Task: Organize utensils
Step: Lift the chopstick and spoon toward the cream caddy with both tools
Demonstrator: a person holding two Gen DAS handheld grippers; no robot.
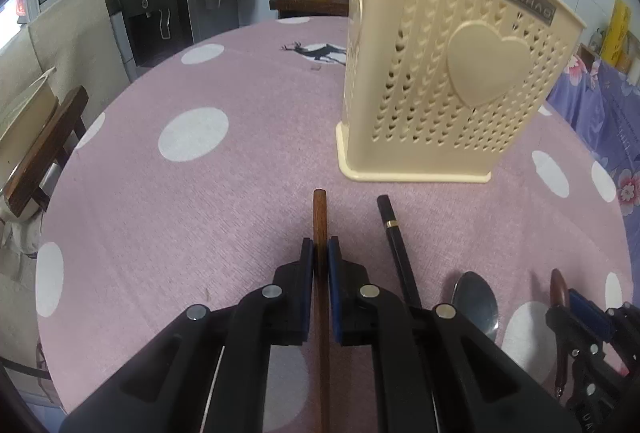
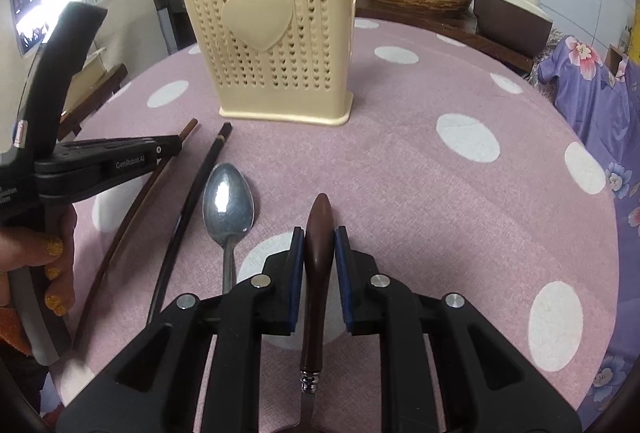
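1. Two grips at once. Left gripper [image 1: 320,253]: jaws nearly closed, pads pressed on the brown chopstick [image 1: 320,217]. Right gripper [image 2: 319,245]: jaws narrow, pads on both flanks of the dark wooden handle [image 2: 319,233] of what looks like a knife; only a metal collar and a bit of blade show below, so I cannot be sure.

2. Axes. Chopstick runs straight along the left gripper's line, far tip just past the pads. Handle lies the same way in the right jaws, rounded end forward. Both long axes point away from the near table edge toward the holder.

3. Not gripped, on the table [image 2: 400,161] between the two grippers: black chopstick [image 1: 394,237] just beside the brown one, then the spoon [image 2: 228,197], bowl toward the holder.

4. Holder [image 2: 264,45]: upright, nearer the far edge, heart face toward both cameras, a few sticks already standing in it. It lies ahead and right of the left jaws, ahead and slightly left of the right jaws.

5. Judgement: both items lie near flat; each must be lifted and tipped upright to clear the rim. Left chopstick tip looks nearer the holder base, so left probably goes first. Risk: the long stick may pivot in the pads.
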